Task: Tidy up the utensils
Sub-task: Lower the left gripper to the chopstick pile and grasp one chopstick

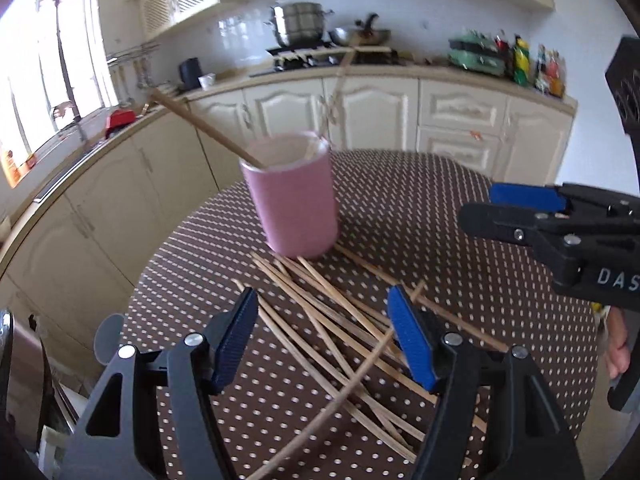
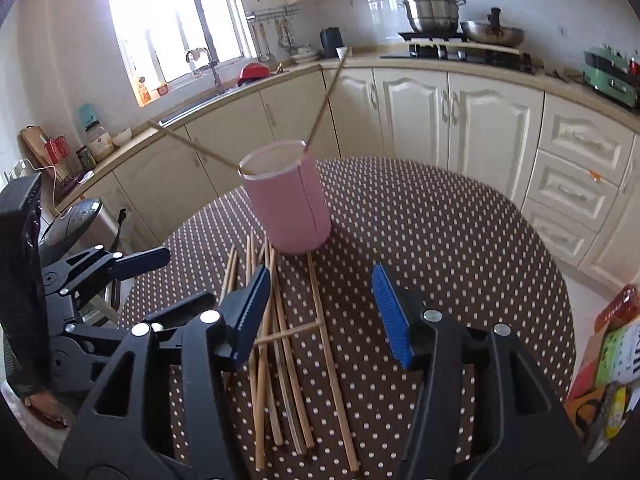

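Note:
A pink cylindrical holder (image 1: 294,200) (image 2: 286,198) stands upright on the round polka-dot table (image 1: 460,216) (image 2: 440,232). Two chopsticks (image 1: 200,126) (image 2: 324,100) lean in it. Several loose wooden chopsticks (image 1: 332,320) (image 2: 280,332) lie in a crossed pile on the table in front of the holder. My left gripper (image 1: 324,336) is open and empty, hovering over the pile. My right gripper (image 2: 320,316) is open and empty, above the pile's right side. In the left wrist view the right gripper (image 1: 520,212) shows at the right. In the right wrist view the left gripper (image 2: 132,260) shows at the left.
Cream kitchen cabinets (image 2: 440,112) and a counter run behind the table, with a stove, steel pots (image 2: 432,8) and a sink under the window (image 2: 172,20). A rice cooker (image 2: 76,220) stands left of the table. Colourful packages (image 2: 612,360) lie at the right edge.

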A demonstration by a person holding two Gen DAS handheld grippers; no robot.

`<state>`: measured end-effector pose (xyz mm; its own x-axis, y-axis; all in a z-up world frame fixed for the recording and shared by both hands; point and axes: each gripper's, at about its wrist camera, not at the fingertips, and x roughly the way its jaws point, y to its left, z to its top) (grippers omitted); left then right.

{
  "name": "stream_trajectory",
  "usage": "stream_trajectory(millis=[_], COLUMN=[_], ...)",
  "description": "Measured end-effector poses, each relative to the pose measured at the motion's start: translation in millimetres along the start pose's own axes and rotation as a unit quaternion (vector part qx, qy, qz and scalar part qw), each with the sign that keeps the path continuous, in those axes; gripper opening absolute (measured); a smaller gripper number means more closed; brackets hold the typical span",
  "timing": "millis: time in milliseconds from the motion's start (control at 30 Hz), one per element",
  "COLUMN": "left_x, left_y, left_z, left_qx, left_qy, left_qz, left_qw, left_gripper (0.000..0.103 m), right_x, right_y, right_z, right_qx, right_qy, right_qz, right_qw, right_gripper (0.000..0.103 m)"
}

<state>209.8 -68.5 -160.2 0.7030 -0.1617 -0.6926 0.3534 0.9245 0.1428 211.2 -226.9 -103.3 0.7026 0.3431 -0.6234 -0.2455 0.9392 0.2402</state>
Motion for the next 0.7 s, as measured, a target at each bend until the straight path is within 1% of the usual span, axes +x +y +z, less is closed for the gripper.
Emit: stream_trajectory(millis=[33,67,100,167,333,433,500,533,567,600,700], left_x=[5.3,10.8,15.9,25.2,38.4,44.1,48.9,51.0,52.9,54.6,57.3], left_y=[-6.1,-10.7,-14.7,-21.4,-32.2,-31.9,-31.3,-30.9,-31.2,-31.1,-29.3], left_z=[-0.2,-2.2,-4.8,-6.9,-14.8,-15.9,-16.6,-16.8,-17.2,-17.7,-18.0], left_qx=[0.007,0.014,0.02,0.024,0.039,0.036,0.033,0.033,0.033,0.032,0.027], left_qy=[0.005,0.011,0.017,0.032,0.053,0.062,0.07,0.073,0.076,0.08,0.08], left_qz=[-0.002,-0.002,0.001,-0.009,-0.017,-0.026,-0.032,-0.033,-0.034,-0.035,-0.043], left_qw=[1.0,0.9998,0.9997,0.9992,0.9977,0.9971,0.9965,0.9962,0.996,0.9957,0.9955], left_gripper=[0.067,0.062,0.054,0.05,0.045,0.036,0.023,0.02,0.015,0.013,0.013], right_x=[2.0,3.2,4.6,7.3,12.3,14.3,16.5,17.6,19.1,19.8,22.2], right_y=[-2.0,-3.3,-5.5,-10.2,-15.1,-15.7,-17.0,-17.6,-18.0,-18.3,-19.0], right_z=[-5.1,-8.9,-13.1,-18.9,-31.0,-34.7,-34.9,-35.2,-35.2,-35.5,-36.1], right_qx=[0.003,0.005,0.008,0.016,0.025,0.026,0.027,0.029,0.03,0.031,0.032], right_qy=[0.006,0.009,0.013,0.02,0.033,0.037,0.039,0.041,0.042,0.043,0.046], right_qz=[0.001,0.001,0.001,0.003,0.006,0.008,0.008,0.009,0.01,0.011,0.011], right_qw=[1.0,1.0,1.0,1.0,0.999,0.999,0.999,0.999,0.999,0.999,0.998], right_gripper=[0.054,0.054,0.054,0.054,0.054,0.055,0.055,0.055,0.055,0.055,0.056])
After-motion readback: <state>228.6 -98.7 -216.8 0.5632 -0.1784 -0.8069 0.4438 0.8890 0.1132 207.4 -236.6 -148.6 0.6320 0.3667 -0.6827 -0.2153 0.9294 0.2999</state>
